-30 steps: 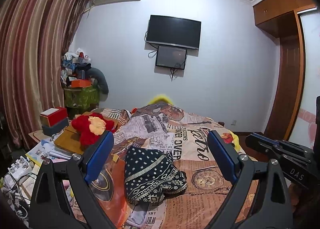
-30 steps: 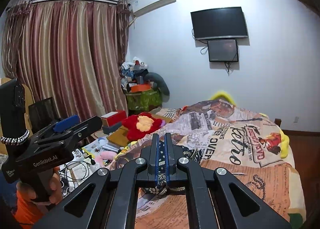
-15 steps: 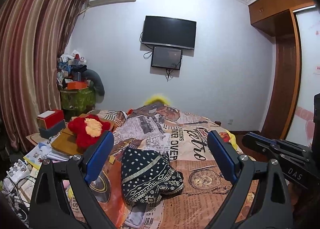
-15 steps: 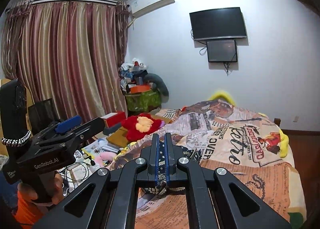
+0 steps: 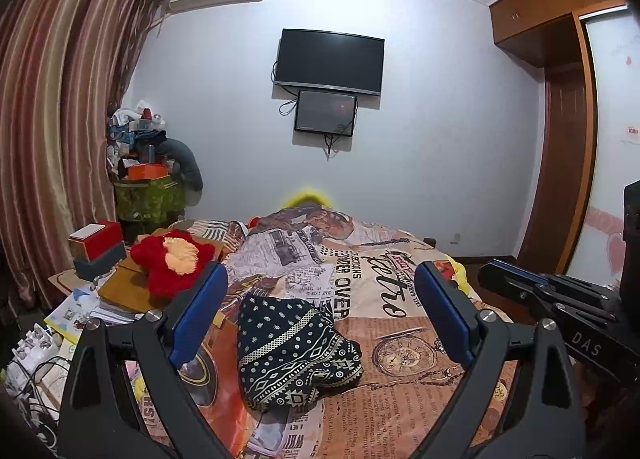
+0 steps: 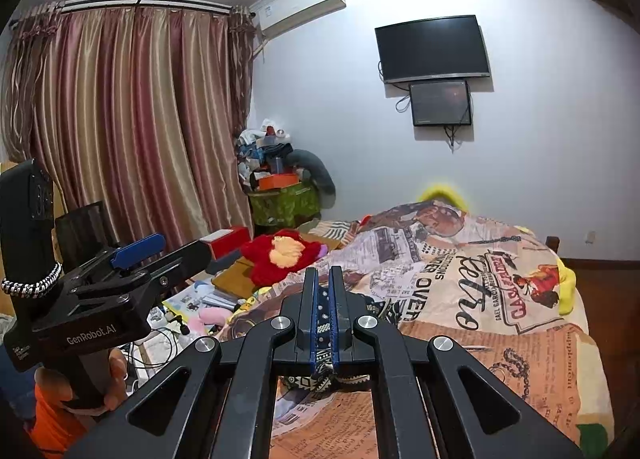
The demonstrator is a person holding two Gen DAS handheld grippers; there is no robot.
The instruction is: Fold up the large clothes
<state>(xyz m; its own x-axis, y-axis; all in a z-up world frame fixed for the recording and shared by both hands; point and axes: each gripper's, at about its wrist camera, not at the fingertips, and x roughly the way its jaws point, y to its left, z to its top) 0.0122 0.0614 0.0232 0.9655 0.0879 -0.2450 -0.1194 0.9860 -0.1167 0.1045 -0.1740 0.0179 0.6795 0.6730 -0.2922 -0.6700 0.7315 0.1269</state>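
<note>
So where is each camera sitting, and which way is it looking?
Left wrist: on the left gripper, open, facing across the newspaper-print bedspread at the dark patterned folded garment; the right gripper shows at the edge.
Right wrist: on the right gripper, shut, same direction; the left gripper shows.
Shared: black wall television, red plush toy.
</note>
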